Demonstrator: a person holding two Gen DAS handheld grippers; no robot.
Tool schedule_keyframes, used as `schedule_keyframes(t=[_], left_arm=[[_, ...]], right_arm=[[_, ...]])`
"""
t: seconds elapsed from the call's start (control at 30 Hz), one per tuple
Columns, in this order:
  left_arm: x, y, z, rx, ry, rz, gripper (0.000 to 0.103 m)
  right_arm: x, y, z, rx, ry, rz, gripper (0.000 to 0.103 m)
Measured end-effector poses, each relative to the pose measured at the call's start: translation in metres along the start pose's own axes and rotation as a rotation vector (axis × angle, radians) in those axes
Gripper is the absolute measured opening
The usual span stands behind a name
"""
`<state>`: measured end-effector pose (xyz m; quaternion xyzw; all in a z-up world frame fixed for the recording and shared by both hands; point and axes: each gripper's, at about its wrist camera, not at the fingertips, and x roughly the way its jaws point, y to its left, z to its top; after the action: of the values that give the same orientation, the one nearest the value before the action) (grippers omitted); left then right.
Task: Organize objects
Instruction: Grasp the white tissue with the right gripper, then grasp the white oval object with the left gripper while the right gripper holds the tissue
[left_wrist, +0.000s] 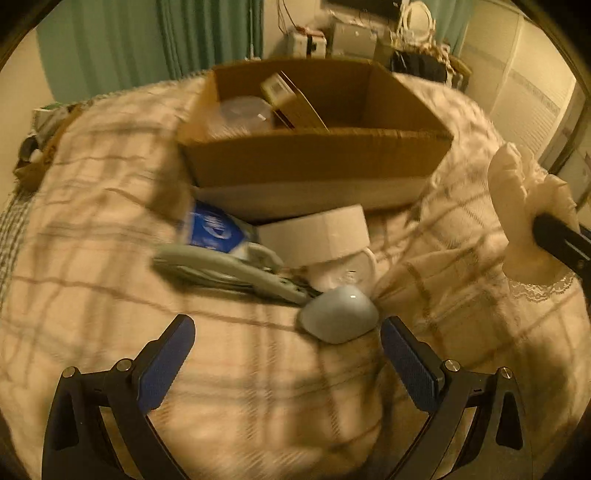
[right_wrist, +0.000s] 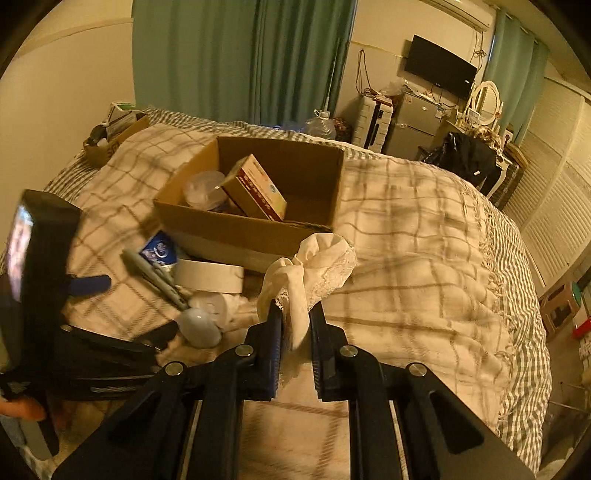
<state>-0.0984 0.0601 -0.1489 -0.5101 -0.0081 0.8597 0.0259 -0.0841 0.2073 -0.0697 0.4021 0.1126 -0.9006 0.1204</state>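
Jaws of the right gripper (right_wrist: 295, 328) are clenched on a cloth (right_wrist: 314, 266), lifted for boxing. The left gripper (left_wrist: 288, 339) is spread wide, the box (left_wrist: 314, 162) at twelve o'clock.

**Left gripper spread wide, right gripper clamped on cloth**

The left gripper (left_wrist: 286, 325) hovers low over the plaid blanket (left_wrist: 110, 258) with its two blue-padded fingers (left_wrist: 168, 360) spread far apart, nothing between them. Its black arms splay outward from the bottom of the left wrist view.

The right gripper (right_wrist: 295, 314) sits above the same blanket, off to the left gripper's right side, with its fingers drawn close together on a bunched white lace-trimmed cloth (right_wrist: 317, 258). The cloth sticks up past the fingertips and hangs down between the pads. In the left wrist view the right gripper's dark finger (left_wrist: 561, 240) shows pressed against that cloth.
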Motion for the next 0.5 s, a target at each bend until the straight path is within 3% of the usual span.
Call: schedule_keyframes(t=[0.07,0.2,0.33,0.37,0.4,0.5], left_arm=[[0.009,-0.006,0.002,0.0,0.008,-0.003,0.101],[0.032,-0.02,0.005,0.043,0.06,-0.017,0.082],[0.05,-0.026,0.004,0.051,0.077,-0.033,0.082],[0.053,-0.026,0.004,0.054,0.079,-0.034,0.078],[0.056,-0.028,0.003,0.06,0.091,-0.044,0.059],[0.052,-0.029,-0.001,0.07,0.089,-0.056,0.058]], right_arm=[[0.008,-0.003,-0.003,0.016,0.004,0.025,0.013],[0.021,-0.012,-0.009,0.055,0.024,0.096,0.013],[0.027,-0.017,-0.014,0.083,0.03,0.126,0.013],[0.029,-0.018,-0.014,0.09,0.033,0.132,0.013],[0.031,-0.019,-0.016,0.094,0.037,0.135,0.013],[0.032,-0.018,-0.018,0.098,0.041,0.121,0.013]])
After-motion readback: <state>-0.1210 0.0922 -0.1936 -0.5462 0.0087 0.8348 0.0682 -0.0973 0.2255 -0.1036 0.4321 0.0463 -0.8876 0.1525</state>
